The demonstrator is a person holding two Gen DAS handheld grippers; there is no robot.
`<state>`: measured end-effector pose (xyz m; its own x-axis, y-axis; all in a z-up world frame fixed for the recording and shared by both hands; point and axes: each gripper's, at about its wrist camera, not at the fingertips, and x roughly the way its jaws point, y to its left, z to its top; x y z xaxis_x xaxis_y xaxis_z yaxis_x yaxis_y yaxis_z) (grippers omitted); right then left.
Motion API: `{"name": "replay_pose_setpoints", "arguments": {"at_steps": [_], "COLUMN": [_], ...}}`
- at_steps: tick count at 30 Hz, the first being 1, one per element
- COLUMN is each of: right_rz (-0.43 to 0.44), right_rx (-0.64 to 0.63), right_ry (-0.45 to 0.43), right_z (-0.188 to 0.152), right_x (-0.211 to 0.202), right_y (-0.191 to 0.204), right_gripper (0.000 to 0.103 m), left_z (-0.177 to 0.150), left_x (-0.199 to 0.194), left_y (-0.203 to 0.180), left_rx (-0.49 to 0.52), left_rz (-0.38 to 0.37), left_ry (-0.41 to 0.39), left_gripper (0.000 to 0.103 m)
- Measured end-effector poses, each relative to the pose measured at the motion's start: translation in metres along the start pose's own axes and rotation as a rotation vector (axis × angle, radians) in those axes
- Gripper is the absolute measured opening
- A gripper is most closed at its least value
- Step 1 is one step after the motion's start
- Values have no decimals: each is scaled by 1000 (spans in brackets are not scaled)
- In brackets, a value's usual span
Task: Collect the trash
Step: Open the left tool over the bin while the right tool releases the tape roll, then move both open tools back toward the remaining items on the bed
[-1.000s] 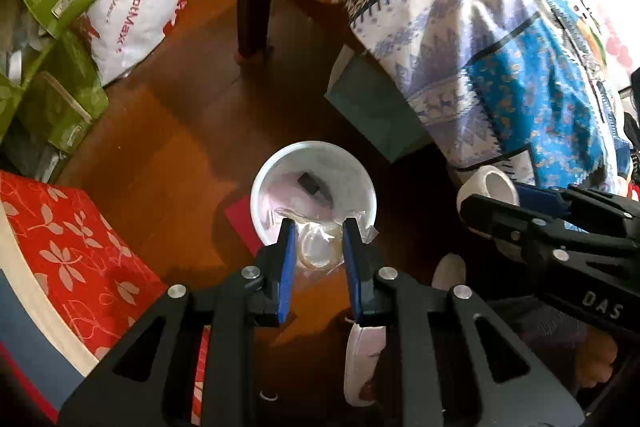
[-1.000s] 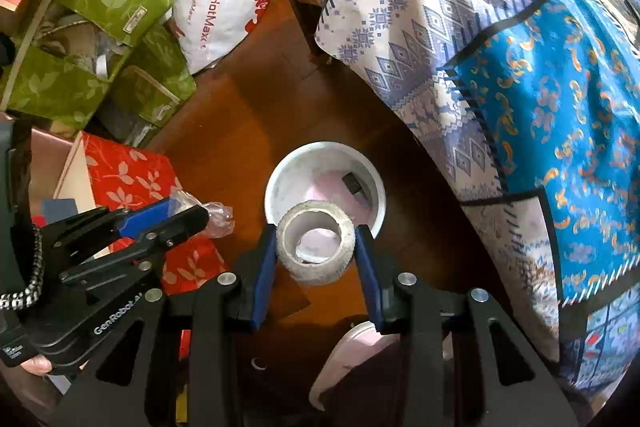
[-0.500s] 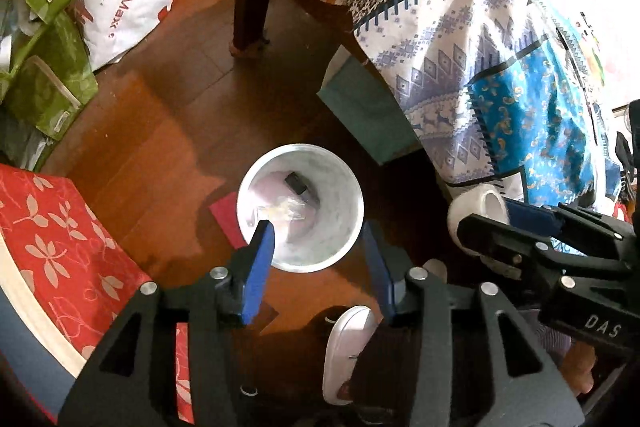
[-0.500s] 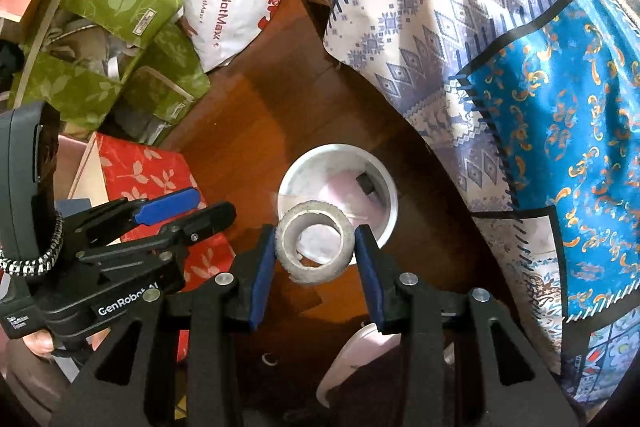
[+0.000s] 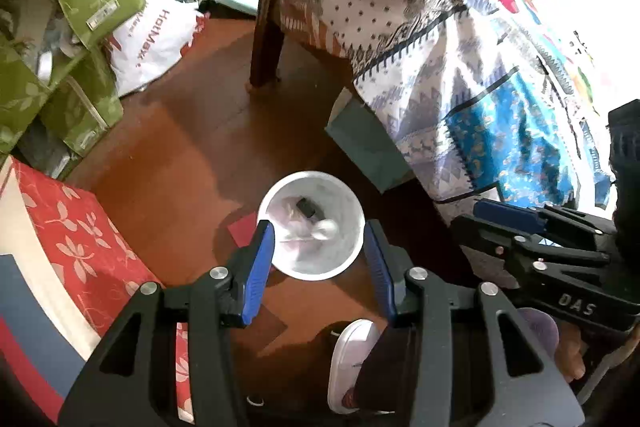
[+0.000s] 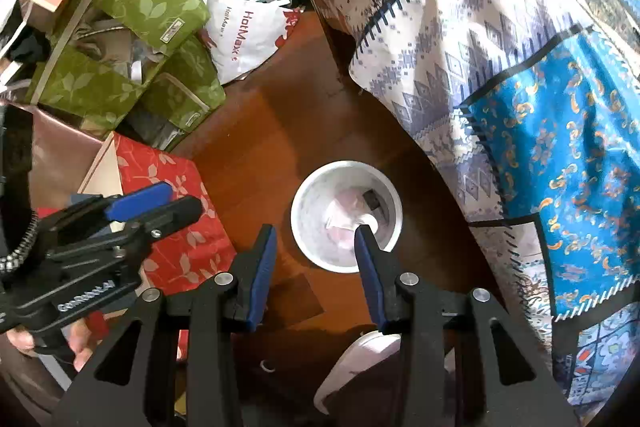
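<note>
A white bin (image 5: 344, 259) stands on the wooden floor, below both grippers; in the right wrist view its rim (image 6: 304, 239) is just ahead of the fingers. Inside lie a tape roll (image 5: 326, 230), clear plastic wrap and a small dark item (image 5: 308, 207); the roll also shows in the right wrist view (image 6: 370, 221). My left gripper (image 5: 319, 263) is open and empty above the bin. My right gripper (image 6: 315, 261) is open and empty above the bin's near side. Each gripper shows in the other's view: the right one (image 5: 500, 223) and the left one (image 6: 160, 203).
A table with a patterned cloth (image 5: 440, 47) hangs close on the right, its dark leg (image 5: 268, 27) behind the bin. Green bags (image 6: 132, 39), a white HotMax bag (image 6: 244, 31) and a red floral box (image 5: 76, 247) crowd the left. A dark green bag (image 5: 368, 147) and my white shoe (image 5: 348, 359) are near.
The left gripper opened and dropped the plastic wrap into the bin. The right gripper then opened and the tape roll fell into the bin. Both grippers rose a little.
</note>
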<state>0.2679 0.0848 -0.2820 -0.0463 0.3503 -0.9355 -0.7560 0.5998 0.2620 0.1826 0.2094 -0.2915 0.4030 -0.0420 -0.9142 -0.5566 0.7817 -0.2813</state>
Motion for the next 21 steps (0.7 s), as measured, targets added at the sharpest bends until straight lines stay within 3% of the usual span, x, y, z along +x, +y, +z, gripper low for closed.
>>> {"name": "replay_pose_setpoints", "arguments": {"at_steps": [9,17,21], "right_rz": [-23,-128,-188], "right_rx": [3,-1,19], "right_ry": [-115,-364,-506], "right_z": [-13,-39,-62], "right_x": [-50,-143,-193], "right_y": [1,-11,-22], "right_gripper": [37,37,37], "left_z": [-4,-6,-11], "left_x": [-55,-114,-148], "left_y": [-32,-84,-125], "left_rx": [69,158,234], "left_rz": [26,-3,-2], "left_ry": [-135,-289,-405], "left_gripper": [44,45,45]}}
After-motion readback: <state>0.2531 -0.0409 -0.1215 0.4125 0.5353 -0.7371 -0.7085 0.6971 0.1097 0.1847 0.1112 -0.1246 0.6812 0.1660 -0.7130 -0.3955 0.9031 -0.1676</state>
